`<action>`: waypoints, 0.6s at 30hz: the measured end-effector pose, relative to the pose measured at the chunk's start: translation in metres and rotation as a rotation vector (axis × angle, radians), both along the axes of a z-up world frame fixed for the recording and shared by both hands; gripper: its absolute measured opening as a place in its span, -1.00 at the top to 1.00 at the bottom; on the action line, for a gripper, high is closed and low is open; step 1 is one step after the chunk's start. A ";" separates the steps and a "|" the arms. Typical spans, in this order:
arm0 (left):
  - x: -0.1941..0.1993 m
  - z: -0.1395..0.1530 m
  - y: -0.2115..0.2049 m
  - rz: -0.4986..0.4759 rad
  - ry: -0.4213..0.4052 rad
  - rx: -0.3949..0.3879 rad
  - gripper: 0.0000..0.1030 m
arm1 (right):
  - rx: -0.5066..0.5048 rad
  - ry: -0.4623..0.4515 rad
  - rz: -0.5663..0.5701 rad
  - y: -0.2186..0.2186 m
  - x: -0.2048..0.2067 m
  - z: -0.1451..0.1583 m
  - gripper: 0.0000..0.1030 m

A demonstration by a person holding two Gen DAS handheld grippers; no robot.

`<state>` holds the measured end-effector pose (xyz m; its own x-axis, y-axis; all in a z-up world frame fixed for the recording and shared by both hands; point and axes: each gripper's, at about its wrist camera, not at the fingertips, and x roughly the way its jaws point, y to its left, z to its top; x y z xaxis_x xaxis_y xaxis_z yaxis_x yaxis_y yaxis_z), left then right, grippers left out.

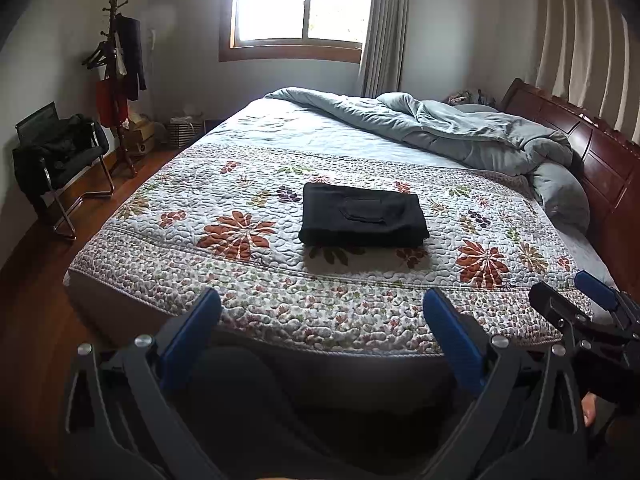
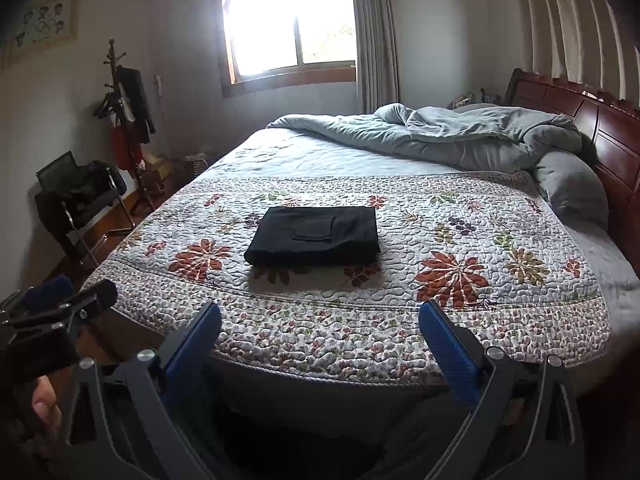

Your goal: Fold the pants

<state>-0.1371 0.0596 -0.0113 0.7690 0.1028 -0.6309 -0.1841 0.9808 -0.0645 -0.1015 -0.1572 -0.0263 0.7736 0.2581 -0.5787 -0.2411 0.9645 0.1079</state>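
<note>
Black pants [image 1: 363, 220] lie folded into a compact rectangle, back pocket up, in the middle of the floral quilt [image 1: 240, 280] on the bed. They also show in the right wrist view [image 2: 316, 236]. My left gripper [image 1: 322, 312] is open and empty, held back at the foot edge of the bed, well short of the pants. My right gripper [image 2: 320, 322] is open and empty too, beside the left one at the same edge. The right gripper shows at the right of the left wrist view [image 1: 576, 296], and the left gripper shows at the left of the right wrist view [image 2: 68, 294].
A rumpled grey duvet [image 1: 460, 132] and pillow [image 1: 560, 200] lie at the head of the bed by the wooden headboard [image 1: 592, 148]. A chair with dark clothes [image 1: 60, 160] and a coat rack [image 1: 120, 80] stand on the wooden floor at the left. A window [image 1: 300, 0] is behind the bed.
</note>
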 end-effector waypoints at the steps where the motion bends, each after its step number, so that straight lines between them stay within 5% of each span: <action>1: 0.000 0.000 0.001 0.002 0.000 0.000 -0.95 | -0.001 0.001 0.000 0.000 0.000 0.000 -0.93; 18: -0.001 0.000 0.004 0.011 -0.006 0.014 -0.95 | -0.003 0.008 0.000 -0.002 0.002 -0.004 -0.93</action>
